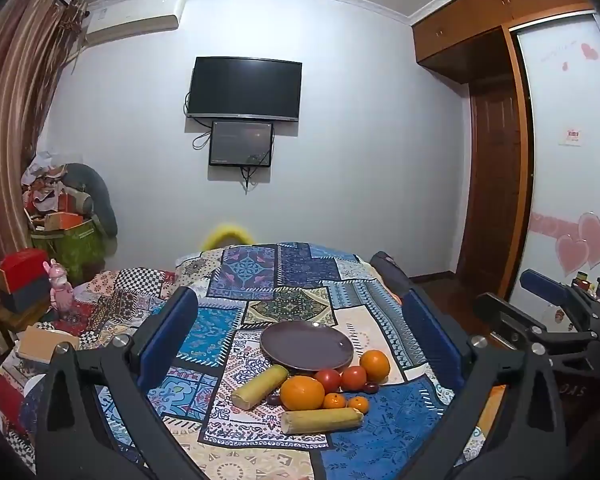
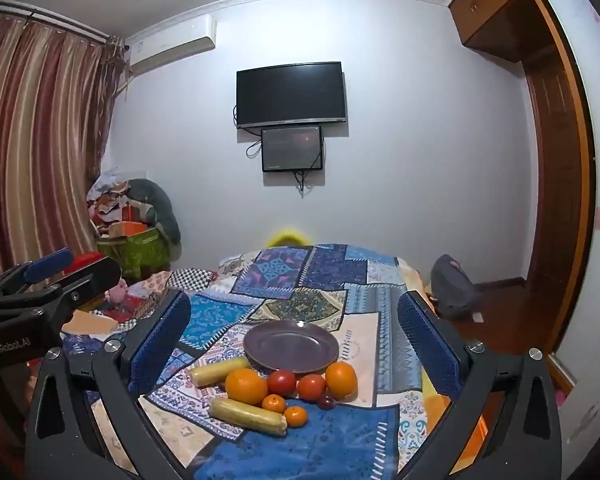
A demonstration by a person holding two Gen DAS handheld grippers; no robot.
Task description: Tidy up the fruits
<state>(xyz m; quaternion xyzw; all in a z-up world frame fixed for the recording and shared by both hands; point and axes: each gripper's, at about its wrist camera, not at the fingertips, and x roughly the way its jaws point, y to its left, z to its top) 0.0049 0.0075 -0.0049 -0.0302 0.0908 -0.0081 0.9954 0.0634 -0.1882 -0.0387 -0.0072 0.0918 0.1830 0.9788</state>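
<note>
My left tool and right tool both stand spread wide with nothing held, low in their frames, so I judge no fruit has been moved yet. Nearest lies 1 pale stalk; behind it 2 small tangerines, 2 big oranges, 2 tomatoes and a second stalk. Just beyond, the purple plate sits bare at centre frame. The next move calls for closing on 1 fruit. The bed drops off at right; open room lies beyond the plate.
</note>
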